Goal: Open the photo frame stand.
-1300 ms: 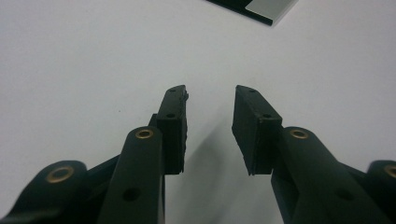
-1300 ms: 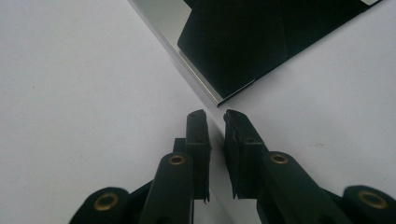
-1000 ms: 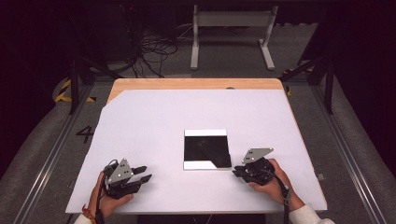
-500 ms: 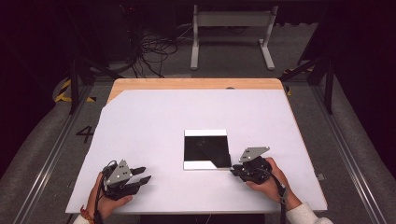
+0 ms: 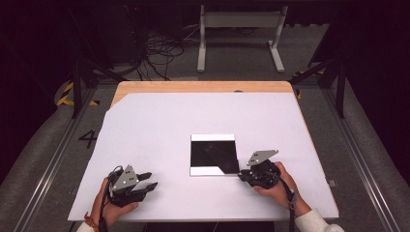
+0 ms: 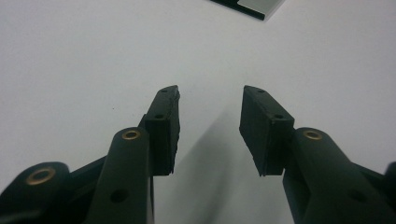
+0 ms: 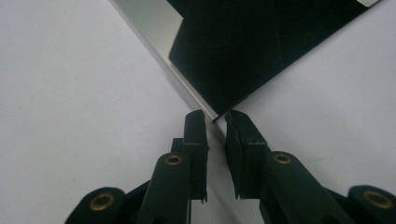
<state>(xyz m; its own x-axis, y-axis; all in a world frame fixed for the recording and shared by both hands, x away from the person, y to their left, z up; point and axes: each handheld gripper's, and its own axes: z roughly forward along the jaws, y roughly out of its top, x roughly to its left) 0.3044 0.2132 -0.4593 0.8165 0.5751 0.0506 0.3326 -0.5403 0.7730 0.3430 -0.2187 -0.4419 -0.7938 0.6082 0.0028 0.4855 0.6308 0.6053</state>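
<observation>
Right gripper [image 5: 243, 175] sits at the near right corner of the black square sheet [image 5: 213, 153], jaws narrowed to a slim gap with the corner tip [image 7: 217, 117] right at their mouth, not clamped on it. Left gripper [image 5: 151, 181] rests well apart to the left on the white table cover [image 5: 159, 125], jaws parted and empty; the right is plainly nearer.

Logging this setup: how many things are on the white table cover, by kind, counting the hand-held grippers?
Black square sheet with a pale strip along its near edge: 1
Hand-held grippers, left gripper and right gripper: 2
Total: 3
</observation>
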